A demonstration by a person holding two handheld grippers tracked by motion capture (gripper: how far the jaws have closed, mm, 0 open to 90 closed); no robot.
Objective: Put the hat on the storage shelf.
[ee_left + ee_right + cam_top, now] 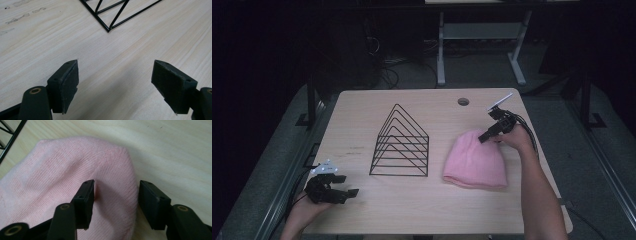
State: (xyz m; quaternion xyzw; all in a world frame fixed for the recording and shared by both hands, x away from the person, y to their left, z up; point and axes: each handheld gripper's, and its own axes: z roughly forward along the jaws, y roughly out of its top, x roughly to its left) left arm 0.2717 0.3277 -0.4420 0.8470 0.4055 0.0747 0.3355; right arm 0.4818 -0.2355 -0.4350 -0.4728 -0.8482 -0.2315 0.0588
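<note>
A pink knitted beanie [474, 160] lies flat on the wooden table [362, 115], right of centre. My right gripper [485, 136] is down at the hat's far top edge. In the right gripper view, the crown of the beanie [50, 175] sits between the jaws of the right gripper [116, 185], which stand partly apart. One pad [86, 200] dents the knit and the other pad [152, 202] rests just outside the hat's edge. My left gripper [349, 185] rests near the front left corner, its jaws wide apart and nothing between them [115, 67].
A black wire file rack [402, 145] with triangular dividers stands at the table's middle; its near corner [108, 28] is ahead of the left gripper. A round cable hole [463, 101] is at the back edge. Desk legs and cables stand beyond the table.
</note>
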